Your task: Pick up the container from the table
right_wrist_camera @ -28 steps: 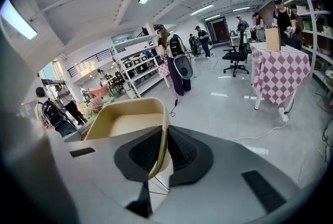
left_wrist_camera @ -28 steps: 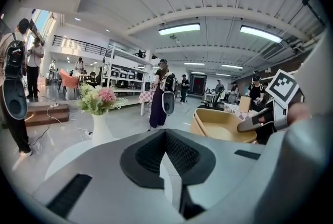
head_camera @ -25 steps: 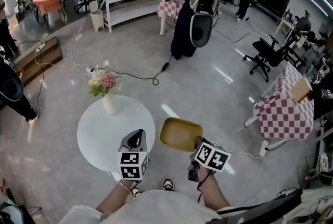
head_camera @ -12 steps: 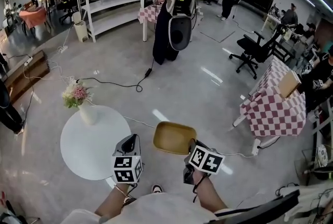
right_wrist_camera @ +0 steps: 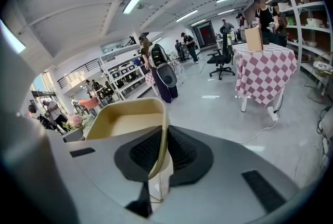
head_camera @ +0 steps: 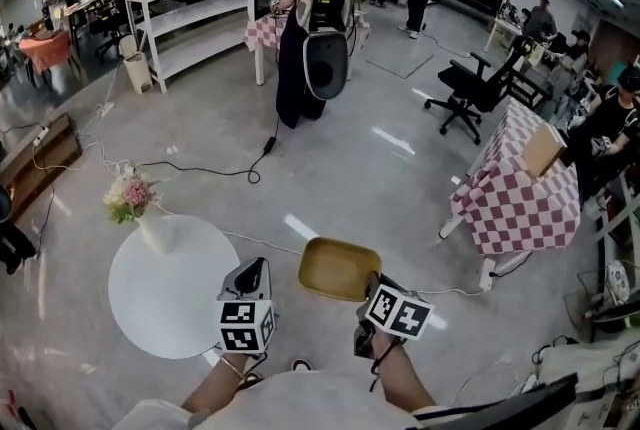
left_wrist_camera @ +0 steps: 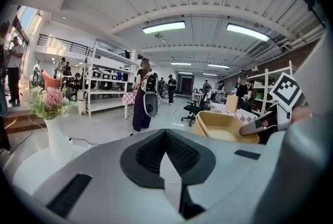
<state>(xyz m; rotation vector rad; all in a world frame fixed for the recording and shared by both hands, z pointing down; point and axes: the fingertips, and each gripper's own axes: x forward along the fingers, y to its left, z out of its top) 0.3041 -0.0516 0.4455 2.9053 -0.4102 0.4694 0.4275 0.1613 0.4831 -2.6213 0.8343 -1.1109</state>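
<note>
Container point(head_camera: 338, 268) up off the table point(head_camera: 165, 308), pinched by one edge.

Round white table at lower left of the head view, carrying only a vase of flowers point(head_camera: 148, 223). Tan container at lower centre, just right of the table, over bare floor and apart from the tabletop. Judged as the carry stage, with the pickup itself apparently done. Best to hold the container level and the pinch firm, since a one-edge grip on a thin wall could let it swing or slip. Worth steering wide of the vase too. Right gripper point(head_camera: 368, 286) at lower centre-right, angled forward and down from the forearm, jaws narrow and clamped on the container's near rim, with the wall visible between the pads in the right gripper view. Left gripper point(head_camera: 255, 268) at lower centre-left, by the table's near edge, pointing forward, jaws closed together on nothing.
</note>
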